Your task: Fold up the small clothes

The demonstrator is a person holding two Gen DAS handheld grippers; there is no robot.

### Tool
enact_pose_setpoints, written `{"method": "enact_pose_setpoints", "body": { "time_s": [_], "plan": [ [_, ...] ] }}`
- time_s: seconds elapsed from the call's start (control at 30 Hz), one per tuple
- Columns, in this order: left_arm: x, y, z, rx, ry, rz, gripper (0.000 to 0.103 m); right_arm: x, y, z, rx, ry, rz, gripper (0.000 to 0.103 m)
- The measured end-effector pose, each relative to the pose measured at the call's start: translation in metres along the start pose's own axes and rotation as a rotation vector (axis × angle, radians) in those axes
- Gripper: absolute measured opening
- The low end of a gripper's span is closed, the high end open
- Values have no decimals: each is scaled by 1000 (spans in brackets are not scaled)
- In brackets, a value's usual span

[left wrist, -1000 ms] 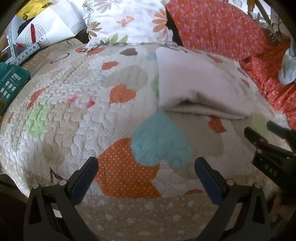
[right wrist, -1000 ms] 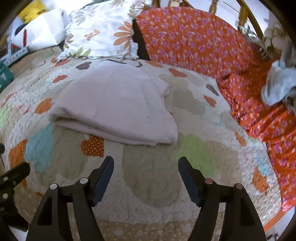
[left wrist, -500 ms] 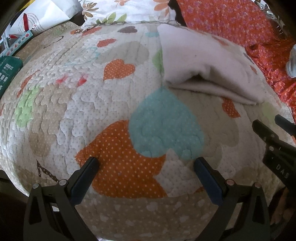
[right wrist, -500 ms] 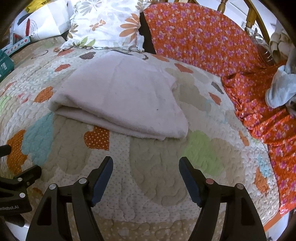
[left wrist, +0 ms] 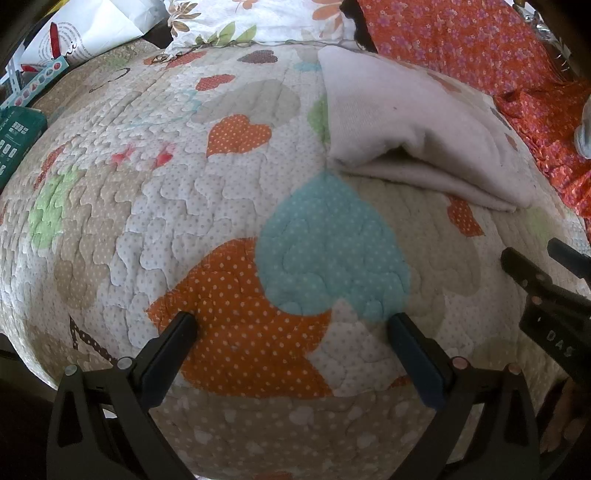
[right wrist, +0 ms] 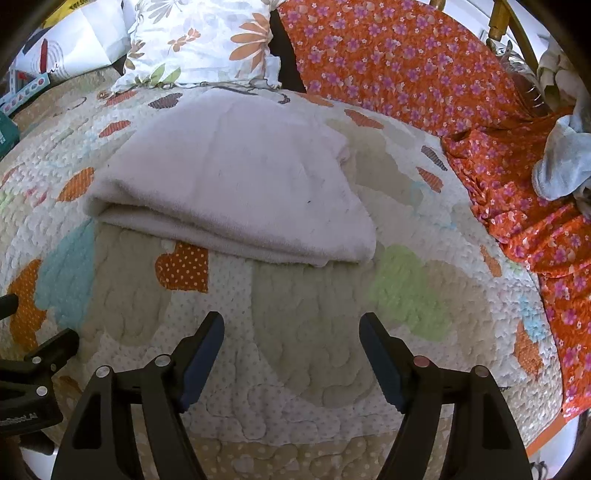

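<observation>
A folded pale lilac cloth [right wrist: 236, 184] lies on the heart-patterned quilt [right wrist: 303, 325], ahead of my right gripper [right wrist: 291, 325]. That gripper is open, hovering over bare quilt short of the cloth's near folded edge, with nothing between its fingers. In the left wrist view the same cloth [left wrist: 413, 122] sits at the upper right, its open fold facing me. My left gripper [left wrist: 291, 321] is open over the orange and teal hearts, well short of the cloth and holding nothing. The right gripper [left wrist: 546, 295] shows at that view's right edge.
A floral pillow [right wrist: 207, 40] and an orange flowered fabric [right wrist: 406, 62] lie behind the cloth. A crumpled pale blue garment [right wrist: 561, 162] rests at the far right. A white bag [left wrist: 88, 29] and a green box [left wrist: 14, 136] sit at the left edge.
Both views have tipped downward and nearer the quilt, so the cloth sits higher in the frame. Both grippers stay open and empty.
</observation>
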State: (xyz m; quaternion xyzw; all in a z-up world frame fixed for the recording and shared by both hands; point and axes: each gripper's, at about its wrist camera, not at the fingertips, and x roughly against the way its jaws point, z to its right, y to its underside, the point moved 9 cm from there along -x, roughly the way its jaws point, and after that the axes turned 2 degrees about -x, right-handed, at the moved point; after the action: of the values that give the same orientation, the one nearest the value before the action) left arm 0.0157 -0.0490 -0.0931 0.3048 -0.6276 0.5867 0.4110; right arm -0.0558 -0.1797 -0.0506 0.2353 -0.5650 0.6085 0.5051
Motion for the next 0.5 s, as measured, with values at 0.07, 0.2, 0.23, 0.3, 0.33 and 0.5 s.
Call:
{"method": "enact_pose_setpoints", "body": {
  "time_s": [0.07, 0.2, 0.23, 0.3, 0.33, 0.5],
  "plan": [
    [0, 0, 0, 0, 1, 1, 103, -1, 1, -1, 5, 5, -6, 80],
    [0, 0, -1, 1, -1, 5, 103, -3, 2, -1, 6, 15, -16, 83],
    [0, 0, -1, 2, 0, 5, 103, -4, 3, -1, 2, 15, -20, 83],
    [0, 0, -1, 2, 0, 6, 103, -5, 3, 1, -8, 10, -26, 84],
    [0, 0, -1, 2, 0, 6, 103, -5, 3, 1, -13, 8, -29, 85],
    [0, 0, -1, 2, 0, 6, 103, -6, 5, 3, -29, 2, -37, 86]
  ]
}}
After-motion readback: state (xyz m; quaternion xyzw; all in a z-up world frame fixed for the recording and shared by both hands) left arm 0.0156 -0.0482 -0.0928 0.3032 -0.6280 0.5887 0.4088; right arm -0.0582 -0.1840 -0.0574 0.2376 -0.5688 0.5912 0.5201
